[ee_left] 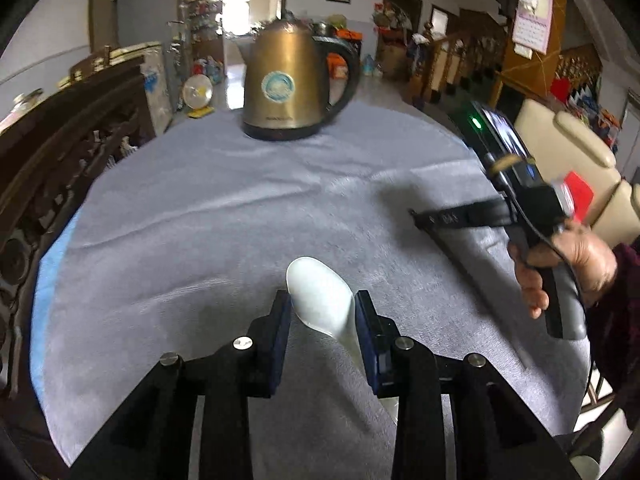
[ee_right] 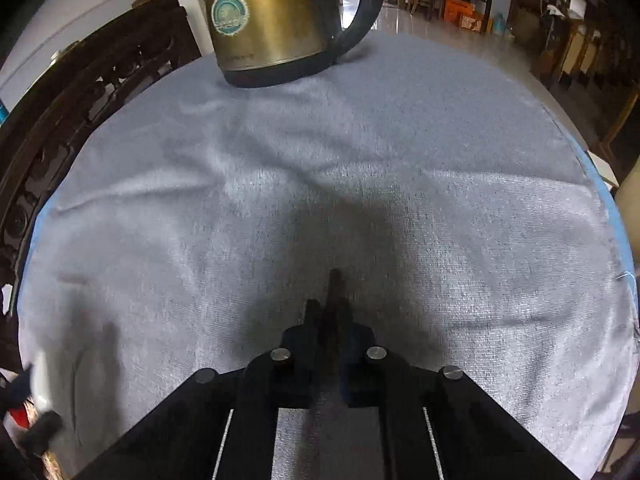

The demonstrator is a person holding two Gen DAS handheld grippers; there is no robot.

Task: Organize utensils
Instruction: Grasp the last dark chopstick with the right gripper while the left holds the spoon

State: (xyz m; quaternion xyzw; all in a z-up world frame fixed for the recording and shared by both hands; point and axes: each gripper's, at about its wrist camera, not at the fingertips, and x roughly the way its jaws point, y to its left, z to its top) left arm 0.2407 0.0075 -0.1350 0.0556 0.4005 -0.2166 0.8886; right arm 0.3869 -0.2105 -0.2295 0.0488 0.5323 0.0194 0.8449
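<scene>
Left hand-held gripper [ee_left: 322, 312], lower centre of the left wrist view, clamps a white ceramic soup spoon [ee_left: 320, 300] above the grey-clothed bench [ee_left: 200, 220]. Right hand-held gripper [ee_right: 329, 312] grips a thin dark utensil [ee_right: 334, 284]. Carrying step; next, lay both together, clear of the brass-coloured electric kettle [ee_left: 288, 84].

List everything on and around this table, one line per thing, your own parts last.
Spoon: one, white, clamped between the left gripper's fingers above the cloth.
Dark utensil: one, thin and blackish, pinched in the right gripper; type unclear.
Kettle: one, bronze with black handle, far edge of the table.
Tablecloth: one, grey, covering the round table.
Carved furniture: dark wood, left of the table.
Left gripper: black, shut on the spoon.
Right gripper: black, shut on the utensil.
Right hand: holding the gripper's handle.
</scene>
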